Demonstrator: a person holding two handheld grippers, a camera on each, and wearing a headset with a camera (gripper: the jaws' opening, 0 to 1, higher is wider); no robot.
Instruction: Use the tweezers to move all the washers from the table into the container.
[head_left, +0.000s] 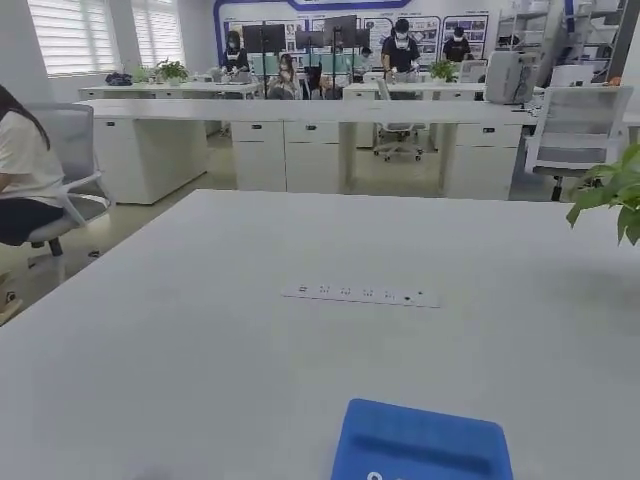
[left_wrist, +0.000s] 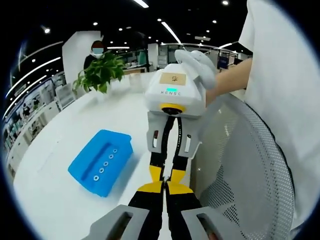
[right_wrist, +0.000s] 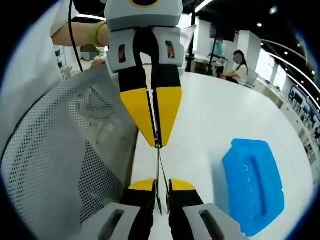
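Pinching the thin tweezers, left claw and right claw meet tip to tip; blue container is cropped.

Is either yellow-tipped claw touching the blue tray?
Apart. The right gripper view shows the left gripper and right gripper meeting at the tweezers, with bare table between them and the blue tray.

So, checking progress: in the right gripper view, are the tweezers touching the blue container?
No: the tweezers span between the left gripper and the right gripper, apart from the blue container.
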